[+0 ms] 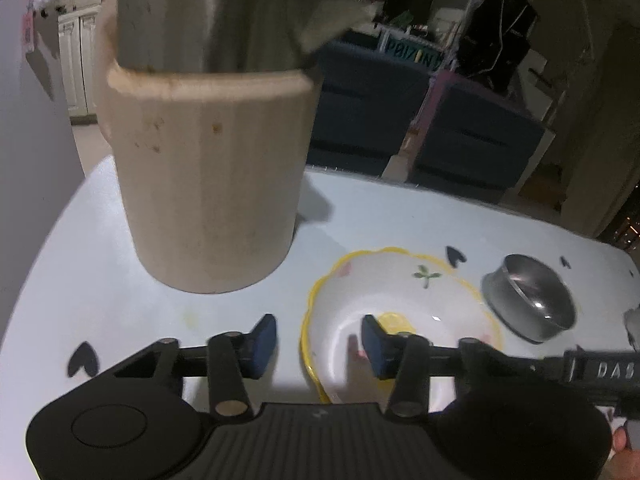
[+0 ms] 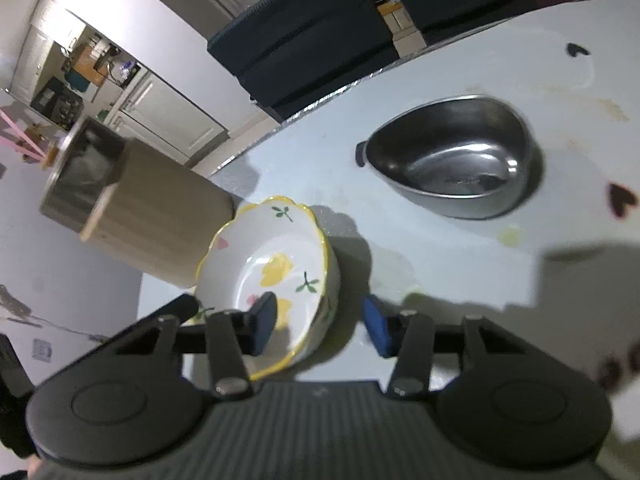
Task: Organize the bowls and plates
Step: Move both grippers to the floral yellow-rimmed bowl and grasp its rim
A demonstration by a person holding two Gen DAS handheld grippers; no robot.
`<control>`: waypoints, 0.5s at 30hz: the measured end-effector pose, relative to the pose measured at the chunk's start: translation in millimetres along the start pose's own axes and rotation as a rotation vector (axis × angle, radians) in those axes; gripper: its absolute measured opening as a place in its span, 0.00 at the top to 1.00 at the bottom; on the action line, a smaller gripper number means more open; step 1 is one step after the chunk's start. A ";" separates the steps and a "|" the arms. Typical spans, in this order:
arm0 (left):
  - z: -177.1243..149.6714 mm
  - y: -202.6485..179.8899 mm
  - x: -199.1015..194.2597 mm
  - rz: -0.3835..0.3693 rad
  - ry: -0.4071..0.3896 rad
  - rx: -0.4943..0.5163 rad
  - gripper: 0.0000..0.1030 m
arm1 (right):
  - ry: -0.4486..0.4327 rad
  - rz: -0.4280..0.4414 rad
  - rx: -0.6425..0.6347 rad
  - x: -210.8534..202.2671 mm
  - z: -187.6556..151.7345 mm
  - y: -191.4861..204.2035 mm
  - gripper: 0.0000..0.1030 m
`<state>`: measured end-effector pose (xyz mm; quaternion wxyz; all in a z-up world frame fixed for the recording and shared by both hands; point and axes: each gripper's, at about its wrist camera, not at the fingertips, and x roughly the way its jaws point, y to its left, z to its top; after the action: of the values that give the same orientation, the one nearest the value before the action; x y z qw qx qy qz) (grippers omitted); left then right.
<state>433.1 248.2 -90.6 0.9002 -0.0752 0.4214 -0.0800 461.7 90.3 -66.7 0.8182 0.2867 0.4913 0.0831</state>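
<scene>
A white ceramic bowl (image 1: 404, 300) (image 2: 272, 264) with a wavy yellow rim and painted flowers sits on the pale table (image 1: 400, 216) (image 2: 440, 264). My left gripper (image 1: 319, 334) straddles the bowl's left rim, with one blue pad inside and the other outside. The pads stand apart from the wall, so it is open. My right gripper (image 2: 320, 320) straddles the opposite rim the same way, with a gap on both sides, and is also open. A steel bowl (image 1: 528, 300) (image 2: 456, 156) stands just beyond the ceramic one.
A tall wooden cylinder (image 1: 208, 184) (image 2: 156, 224) holding a steel container stands close to the left of the ceramic bowl. Dark blue seats (image 1: 472, 140) line the far side of the table. Dark heart marks dot the tabletop.
</scene>
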 end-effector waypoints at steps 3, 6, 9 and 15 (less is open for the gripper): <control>1.0 1.7 13.7 -0.009 0.033 0.007 0.79 | 0.005 -0.035 -0.008 12.2 1.5 -2.0 0.64; 1.7 2.0 21.0 0.012 0.056 0.019 0.88 | 0.018 -0.044 -0.026 18.1 -0.5 -3.1 0.74; 2.4 5.8 22.7 0.003 0.063 0.006 0.88 | 0.013 -0.046 -0.016 23.3 2.0 -5.5 0.75; -7.0 3.9 8.8 -0.006 0.046 -0.025 0.92 | 0.008 -0.093 -0.130 18.5 -1.4 7.4 0.85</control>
<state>433.5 249.6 -102.5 0.8890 -0.0860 0.4428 -0.0791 470.9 104.7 -77.1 0.8361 0.2094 0.5010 0.0780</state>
